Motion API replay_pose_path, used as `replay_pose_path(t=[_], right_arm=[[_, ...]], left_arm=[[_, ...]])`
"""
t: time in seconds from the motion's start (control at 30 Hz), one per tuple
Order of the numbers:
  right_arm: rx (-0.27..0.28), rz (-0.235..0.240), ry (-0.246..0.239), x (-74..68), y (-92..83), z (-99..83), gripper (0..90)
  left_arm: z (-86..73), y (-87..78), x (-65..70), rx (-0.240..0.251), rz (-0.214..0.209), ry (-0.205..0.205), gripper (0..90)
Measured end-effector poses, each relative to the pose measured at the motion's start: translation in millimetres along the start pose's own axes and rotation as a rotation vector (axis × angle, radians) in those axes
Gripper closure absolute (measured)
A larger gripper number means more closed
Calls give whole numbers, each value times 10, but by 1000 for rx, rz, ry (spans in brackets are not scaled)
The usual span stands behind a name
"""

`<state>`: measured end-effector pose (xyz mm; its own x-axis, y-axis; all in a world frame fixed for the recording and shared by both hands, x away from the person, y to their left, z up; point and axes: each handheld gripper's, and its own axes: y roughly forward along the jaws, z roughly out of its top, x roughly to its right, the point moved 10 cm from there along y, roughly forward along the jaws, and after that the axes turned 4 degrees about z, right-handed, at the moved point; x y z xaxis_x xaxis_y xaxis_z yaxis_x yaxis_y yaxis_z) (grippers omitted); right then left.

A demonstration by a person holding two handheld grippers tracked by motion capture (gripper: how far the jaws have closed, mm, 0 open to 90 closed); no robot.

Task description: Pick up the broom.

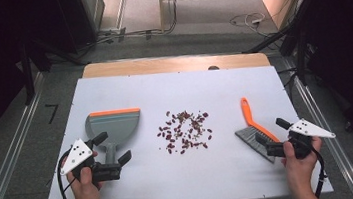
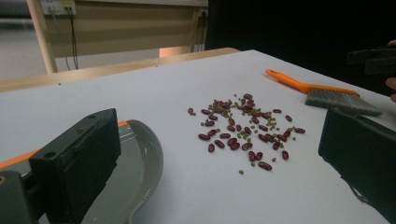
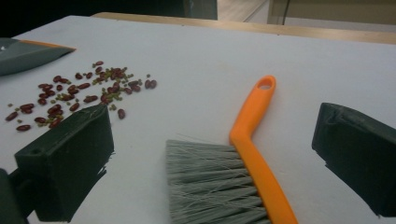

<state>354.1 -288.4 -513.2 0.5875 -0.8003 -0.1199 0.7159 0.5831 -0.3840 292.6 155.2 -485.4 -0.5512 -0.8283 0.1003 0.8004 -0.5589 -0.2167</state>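
While dustpan (image 1: 113, 127) lies empty, beans (image 1: 185, 130) scattered on table (image 1: 139, 184); left tool (image 1: 111, 150) & right tool (image 1: 272, 136) both apart, brush (image 1: 257, 129) ungripped.

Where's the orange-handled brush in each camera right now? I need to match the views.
High view: brush at right, before the right gripper.
Left gripper view: brush at upper right, beyond the beans.
Right gripper view: brush at bottom centre, between the open jaws.
Shared landmark: the pile of beans.
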Motion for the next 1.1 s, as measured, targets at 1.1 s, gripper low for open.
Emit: replay_pose_path(t=[1.1], right_arm=[[-259,-56,-8,168,613,555,29]], left_arm=[[-5,71,57,-28,-12,18,0]])
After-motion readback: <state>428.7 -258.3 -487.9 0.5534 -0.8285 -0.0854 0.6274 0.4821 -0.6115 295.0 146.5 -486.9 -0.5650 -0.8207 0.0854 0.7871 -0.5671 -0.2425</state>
